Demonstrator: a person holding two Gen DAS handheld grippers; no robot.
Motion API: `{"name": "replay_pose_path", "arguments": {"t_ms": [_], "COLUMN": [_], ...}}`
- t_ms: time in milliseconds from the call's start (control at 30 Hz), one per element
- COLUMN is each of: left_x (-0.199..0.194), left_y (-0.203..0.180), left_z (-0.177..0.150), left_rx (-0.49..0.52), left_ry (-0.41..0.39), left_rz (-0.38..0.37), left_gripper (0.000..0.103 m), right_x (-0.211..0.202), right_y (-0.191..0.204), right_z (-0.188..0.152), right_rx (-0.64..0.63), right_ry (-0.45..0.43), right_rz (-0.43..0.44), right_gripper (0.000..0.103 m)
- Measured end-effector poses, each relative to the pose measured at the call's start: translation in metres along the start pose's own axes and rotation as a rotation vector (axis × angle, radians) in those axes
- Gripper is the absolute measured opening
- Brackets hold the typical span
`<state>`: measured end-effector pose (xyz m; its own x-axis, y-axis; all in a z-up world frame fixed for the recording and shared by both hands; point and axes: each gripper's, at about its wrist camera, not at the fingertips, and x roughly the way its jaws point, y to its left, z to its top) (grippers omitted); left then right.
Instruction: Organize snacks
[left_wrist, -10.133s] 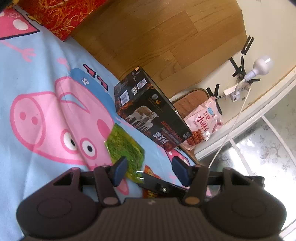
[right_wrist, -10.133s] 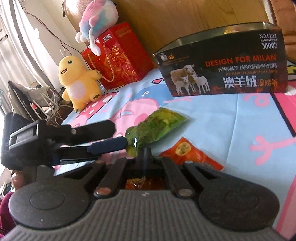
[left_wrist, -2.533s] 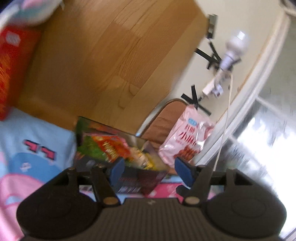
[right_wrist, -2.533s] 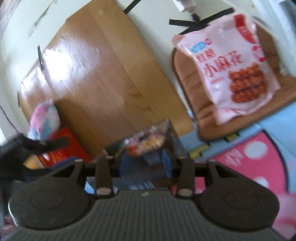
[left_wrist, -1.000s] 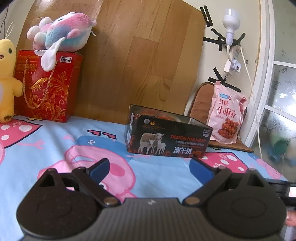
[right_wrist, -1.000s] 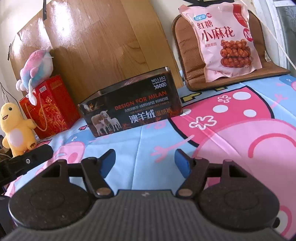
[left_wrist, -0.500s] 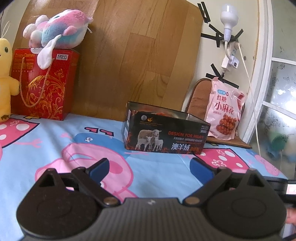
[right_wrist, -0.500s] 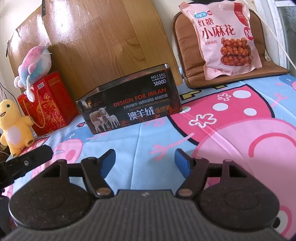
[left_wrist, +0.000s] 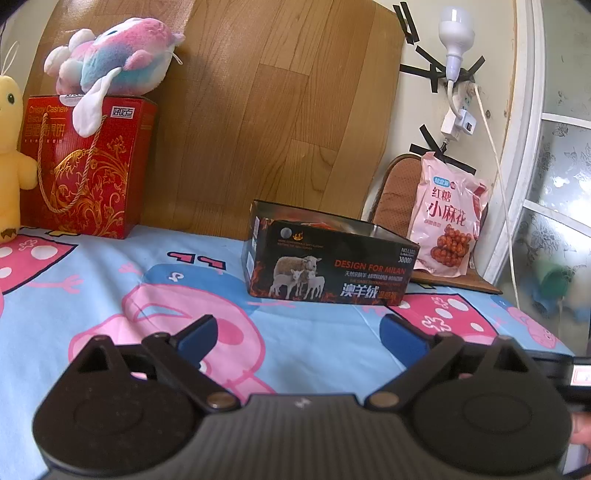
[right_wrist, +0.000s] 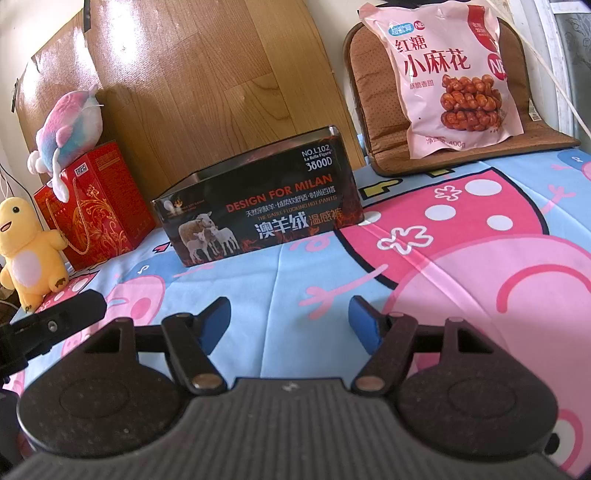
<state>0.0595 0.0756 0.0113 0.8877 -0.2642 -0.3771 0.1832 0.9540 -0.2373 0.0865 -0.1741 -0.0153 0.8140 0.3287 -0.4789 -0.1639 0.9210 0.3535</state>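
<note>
Snack tin: a black open-topped tin printed with sheep and "DESIGN FOR MILAN" stands on the bed sheet near the wooden board, well ahead of both grippers; the same tin shows in the right wrist view
Tin contents: a strip of red and orange packaging shows just over the far rim; what it is cannot be told
Left gripper: the left gripper hovers over the sheet, its blue-padded fingers spread wide with nothing between them
Right gripper: the right gripper sits low over the sheet, fingers apart and empty, aimed toward the tin
Sheet: a light blue cartoon pig sheet with pink figures covers the surface
Pink bag: a pink bag of fried dough twists leans upright on a brown cushion to the right of the tin, apart from it
Red box: a red gift box with gold pattern and rope handle stands left of the tin against the board
Toys: a pink-and-blue plush lies on top of the red box; a yellow plush duck stands just beside the box
Backdrop: a wood-grain board leans on the wall; a white bulb is taped to the wall at right
</note>
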Motion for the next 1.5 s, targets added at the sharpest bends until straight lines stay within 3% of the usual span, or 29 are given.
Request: {"name": "replay_pose_path", "arguments": {"t_ms": [633, 1500], "left_x": [0.004, 0.016], "left_y": [0.0, -0.02], "left_z": [0.0, -0.003], "left_rx": [0.003, 0.116], "left_ry": [0.018, 0.076], "left_rz": [0.016, 0.191], "left_gripper": [0.1, 0.1], "right_x": [0.0, -0.016], "right_y": [0.001, -0.002], "right_z": [-0.001, -0.003], "right_rx": [-0.001, -0.001], "right_ry": [-0.004, -0.086], "right_rz": [0.006, 0.074], "right_gripper": [0.073, 0.074]}}
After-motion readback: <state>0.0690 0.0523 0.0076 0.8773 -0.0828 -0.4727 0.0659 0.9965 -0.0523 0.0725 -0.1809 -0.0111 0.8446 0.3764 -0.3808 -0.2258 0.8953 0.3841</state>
